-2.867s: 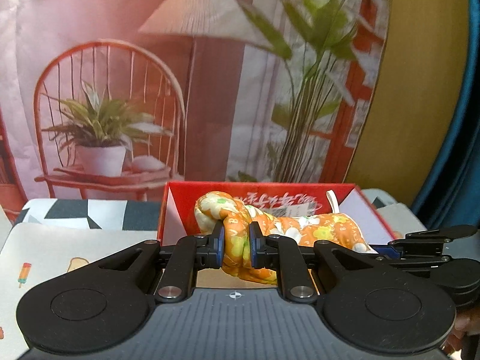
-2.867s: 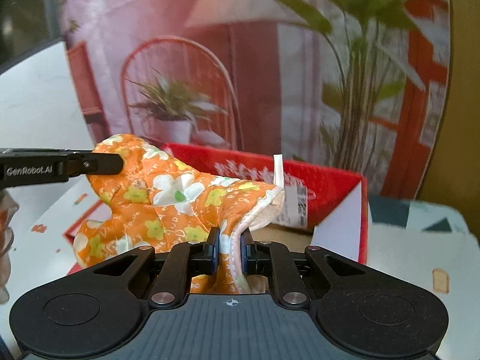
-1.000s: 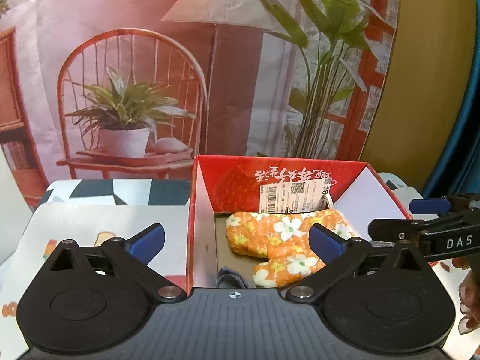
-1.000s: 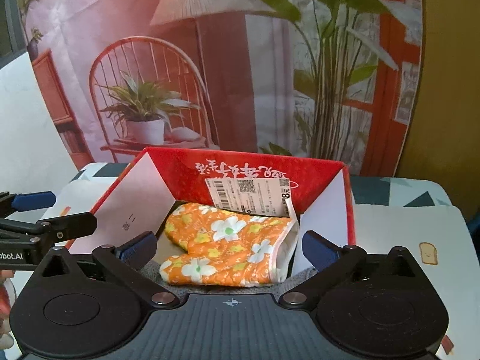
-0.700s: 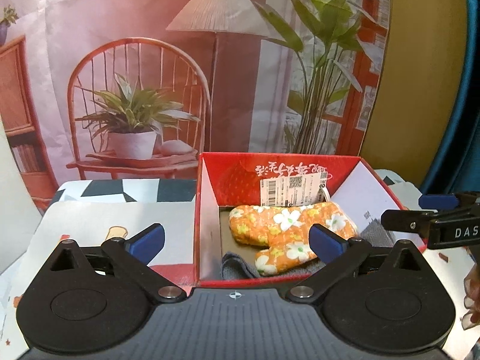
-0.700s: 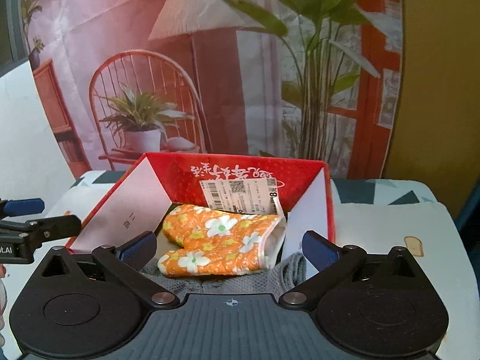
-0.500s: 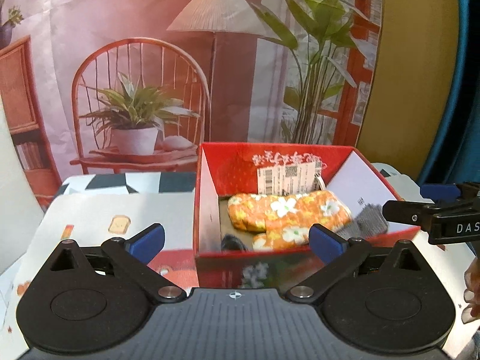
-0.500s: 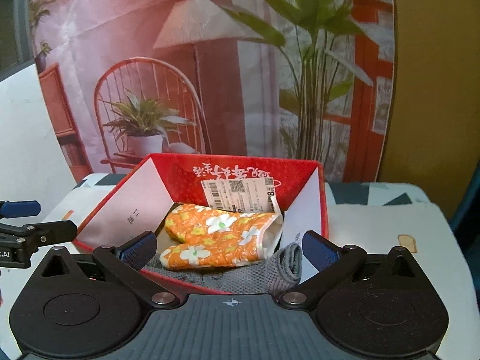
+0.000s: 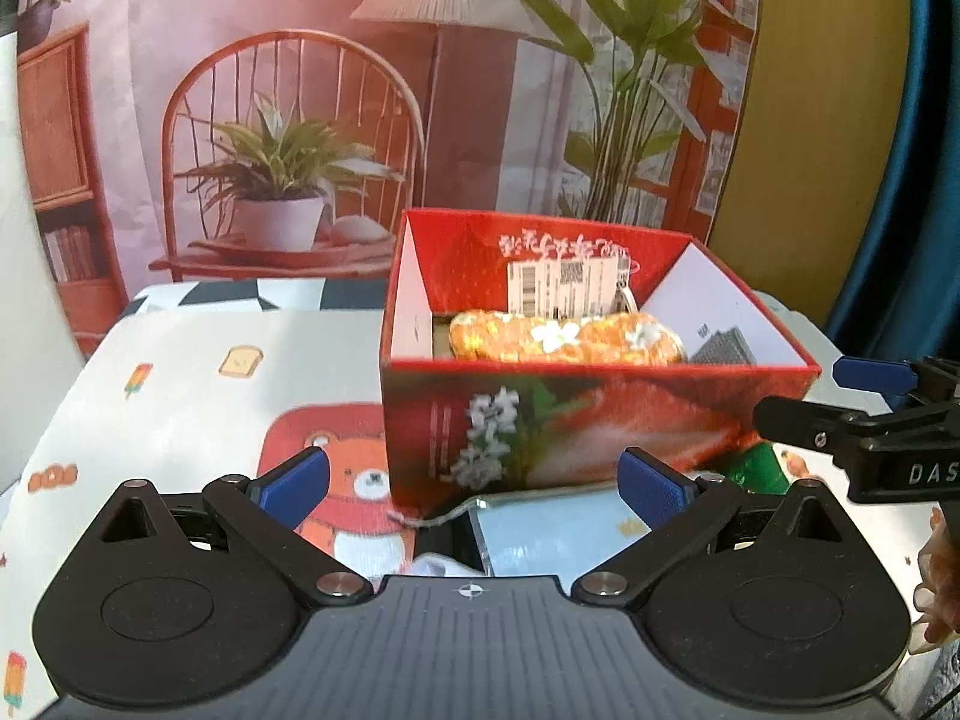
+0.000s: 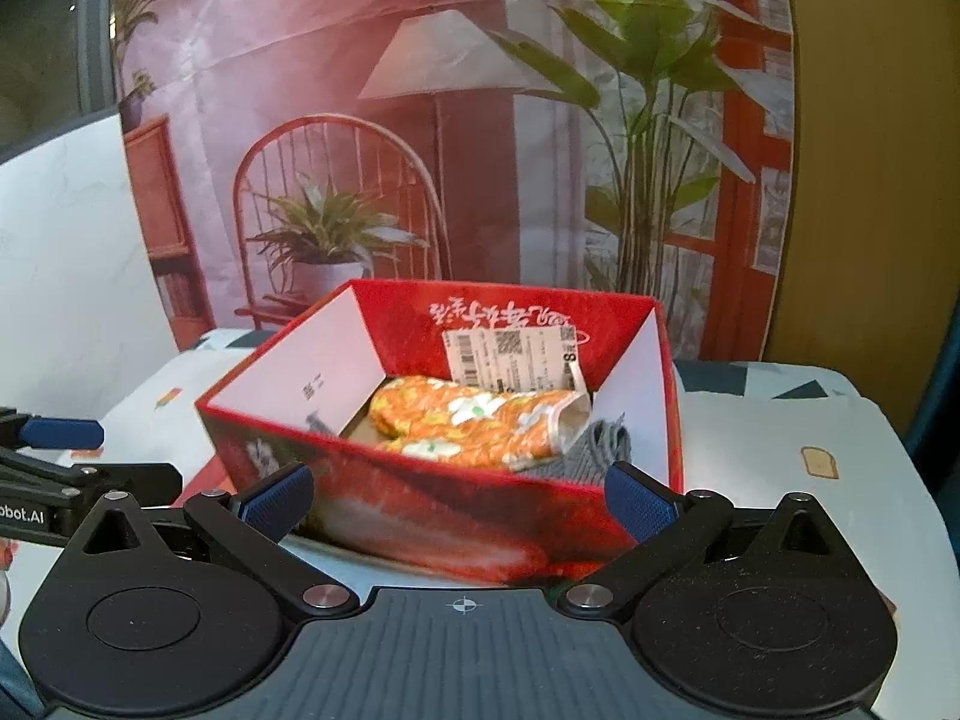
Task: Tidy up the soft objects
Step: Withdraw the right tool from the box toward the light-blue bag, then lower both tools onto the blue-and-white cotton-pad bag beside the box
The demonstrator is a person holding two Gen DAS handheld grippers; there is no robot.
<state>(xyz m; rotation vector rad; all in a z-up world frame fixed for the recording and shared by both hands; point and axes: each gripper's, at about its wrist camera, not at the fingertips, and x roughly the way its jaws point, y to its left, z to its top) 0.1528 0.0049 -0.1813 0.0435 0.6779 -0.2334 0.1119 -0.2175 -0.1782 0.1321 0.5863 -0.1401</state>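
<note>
An orange flowered oven mitt (image 9: 567, 337) (image 10: 474, 420) lies inside the red box (image 9: 594, 414) (image 10: 456, 516), on top of a grey knitted cloth (image 10: 591, 450) (image 9: 723, 349). My left gripper (image 9: 474, 483) is open in front of the box's near wall, with nothing between its fingers. My right gripper (image 10: 459, 501) is open too, just short of the box's front wall and empty. A light blue flat item (image 9: 552, 531) lies on the table by the box, between the left fingers.
A white barcode label (image 9: 564, 288) (image 10: 513, 357) hangs on the box's far wall. The table wears a cloth (image 9: 198, 396) printed with a bear and toast. A printed backdrop (image 9: 360, 90) stands close behind. Something green (image 9: 756, 468) lies at the box's right corner.
Both grippers let go of the mitt, which now lies in the box, and have drawn back and down. The box's outer front wall has come into view.
</note>
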